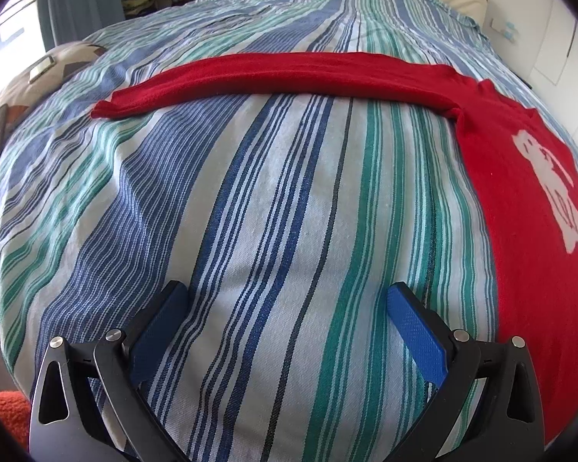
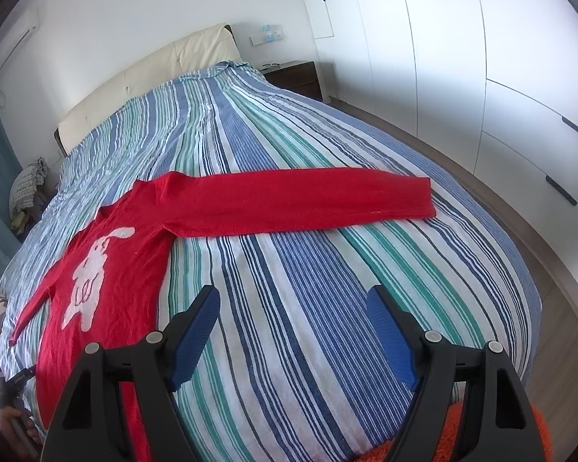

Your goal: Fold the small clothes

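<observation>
On the striped bed cover [image 2: 289,308] lies a red sweater [image 2: 108,231] with a white bunny, flat, both sleeves [image 2: 308,200] stretched out sideways. No fold looks made yet. The left gripper [image 1: 285,300] and right gripper [image 2: 293,304] hang over bare cover, wide open, holding nothing. Next, I think, a sleeve needs pinching and laying across the body.

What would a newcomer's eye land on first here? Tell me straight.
The red sweater spread flat on the striped bedspread, its white rabbit figure facing up and one long sleeve stretched straight out across the bed. Next, the blue-padded left gripper and right gripper, both open over bare bedspread, holding nothing.
</observation>
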The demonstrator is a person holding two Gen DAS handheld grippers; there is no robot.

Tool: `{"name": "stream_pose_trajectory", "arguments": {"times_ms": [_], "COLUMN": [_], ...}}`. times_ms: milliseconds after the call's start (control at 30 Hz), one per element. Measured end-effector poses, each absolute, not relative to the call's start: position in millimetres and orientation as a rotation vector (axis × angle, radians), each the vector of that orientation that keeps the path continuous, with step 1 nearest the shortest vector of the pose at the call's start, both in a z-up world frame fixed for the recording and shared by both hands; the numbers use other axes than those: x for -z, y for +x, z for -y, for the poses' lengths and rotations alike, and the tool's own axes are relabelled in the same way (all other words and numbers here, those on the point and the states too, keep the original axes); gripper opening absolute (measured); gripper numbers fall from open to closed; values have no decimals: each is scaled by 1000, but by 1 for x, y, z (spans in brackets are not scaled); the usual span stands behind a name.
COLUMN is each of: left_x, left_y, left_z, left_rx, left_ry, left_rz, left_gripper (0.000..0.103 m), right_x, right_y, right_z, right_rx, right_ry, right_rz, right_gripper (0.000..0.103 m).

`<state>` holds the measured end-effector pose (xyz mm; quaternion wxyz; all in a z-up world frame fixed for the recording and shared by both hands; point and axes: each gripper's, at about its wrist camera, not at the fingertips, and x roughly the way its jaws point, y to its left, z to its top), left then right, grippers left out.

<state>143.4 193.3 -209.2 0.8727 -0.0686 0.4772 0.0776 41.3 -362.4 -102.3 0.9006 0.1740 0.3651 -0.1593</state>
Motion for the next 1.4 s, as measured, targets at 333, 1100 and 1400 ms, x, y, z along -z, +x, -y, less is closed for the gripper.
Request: {"name": "stream_pose_trajectory", "arguments": {"times_ms": [333,1100,1400], "left_x": [209,209,209], "left_y": [143,143,143], "left_z": [-191,-190,-189], "left_rx": [-164,-166,-166], "left_ry": [-138,-137,-136], "left_rz": [-997,-998,-999], "left_gripper": [103,103,103], "right_x": [103,103,102], "right_y": [42,43,40], "right_z": [362,362,363], "right_rx": [330,329,331], "right_ry": [359,357,364], "right_rz": [-757,-760,-753], "right_gripper": [78,78,78]}}
